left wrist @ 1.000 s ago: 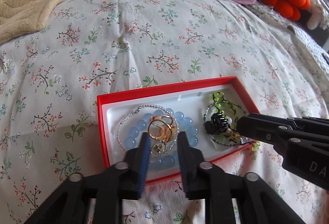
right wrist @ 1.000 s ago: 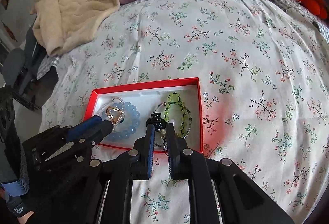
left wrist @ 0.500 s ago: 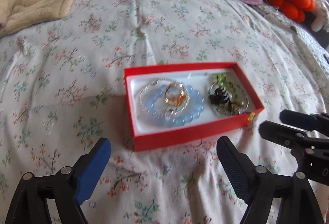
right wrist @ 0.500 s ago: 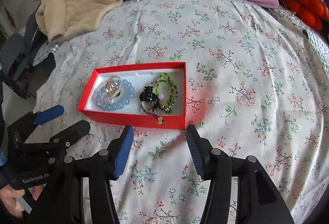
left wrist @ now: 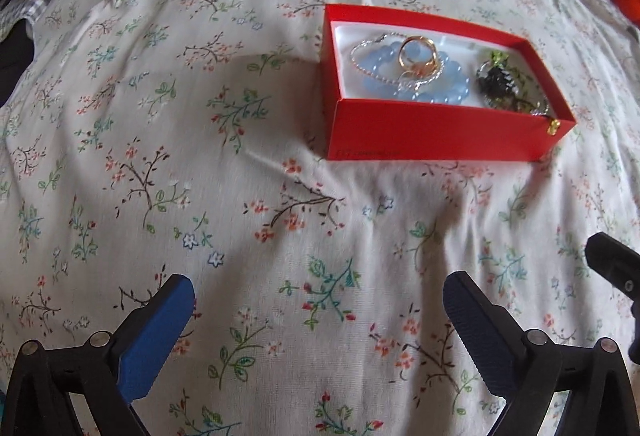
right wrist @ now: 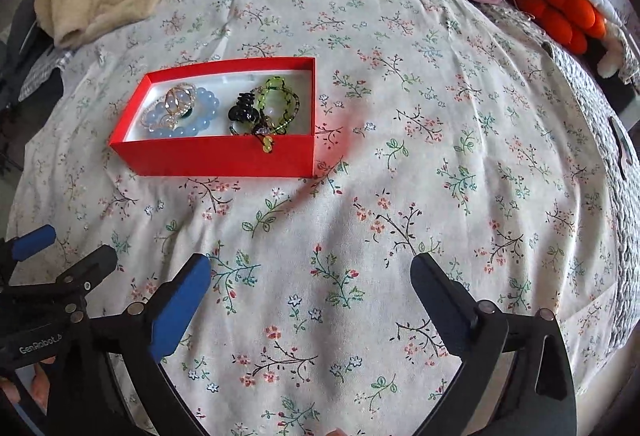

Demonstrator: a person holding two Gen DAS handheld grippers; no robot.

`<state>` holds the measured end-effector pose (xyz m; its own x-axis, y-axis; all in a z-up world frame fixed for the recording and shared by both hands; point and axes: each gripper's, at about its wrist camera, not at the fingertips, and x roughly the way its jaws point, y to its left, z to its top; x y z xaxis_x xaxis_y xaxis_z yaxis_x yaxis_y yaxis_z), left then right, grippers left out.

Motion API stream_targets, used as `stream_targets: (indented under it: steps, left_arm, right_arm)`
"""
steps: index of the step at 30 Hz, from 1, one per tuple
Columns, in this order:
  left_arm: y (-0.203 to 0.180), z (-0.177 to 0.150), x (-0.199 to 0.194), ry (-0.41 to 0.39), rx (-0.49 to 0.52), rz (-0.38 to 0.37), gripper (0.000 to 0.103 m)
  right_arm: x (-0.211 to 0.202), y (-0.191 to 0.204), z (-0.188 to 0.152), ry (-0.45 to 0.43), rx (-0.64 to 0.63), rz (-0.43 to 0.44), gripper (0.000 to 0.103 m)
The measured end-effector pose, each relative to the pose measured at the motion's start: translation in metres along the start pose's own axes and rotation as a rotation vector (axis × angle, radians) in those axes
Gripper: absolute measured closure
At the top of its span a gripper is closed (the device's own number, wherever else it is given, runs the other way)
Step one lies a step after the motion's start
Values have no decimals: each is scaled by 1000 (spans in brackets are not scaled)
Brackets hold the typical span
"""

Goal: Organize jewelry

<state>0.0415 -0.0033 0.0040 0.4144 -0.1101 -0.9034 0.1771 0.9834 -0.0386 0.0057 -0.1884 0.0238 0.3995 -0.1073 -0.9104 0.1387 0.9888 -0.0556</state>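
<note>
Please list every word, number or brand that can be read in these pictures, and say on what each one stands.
"GenRobot.A": white print on the body of the left tongs, right wrist view; the end is cut off.
Faint print on the red box front wall, left wrist view: too blurred to read.

One red box is sitting on the bedspread. Lying inside it are one blue bead bracelet, one thin pearl-like bracelet, one green bead bracelet, one black claw clip, and at least two gold rings, tangled so the exact number is unclear. Two grippers, left and right, are showing.
</note>
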Motion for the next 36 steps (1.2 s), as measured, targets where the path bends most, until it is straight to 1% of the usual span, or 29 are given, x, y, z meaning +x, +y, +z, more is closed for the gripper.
stream_targets:
  steps: [2,6,11,24,36]
  left_arm:
    - [-1,-1,0,-2,7,18,1]
    - [-2,-1,-1,-9,7,24,1]
    - [-5,2,-1,-30,28,50,1]
    - [-8,0,0,-31,40,54,1]
    - [-8,0,1,-27,42,55,1]
  right_arm:
    - [0,0,-1,0,0,-5,2]
    - [2,4,-3,8,-12,-11,2]
    - [6,8,-4,17,-24,-23,2]
    - [13,15,-5,38,-37,-13,2]
    - [12,15,-5,36,-40,-19,2]
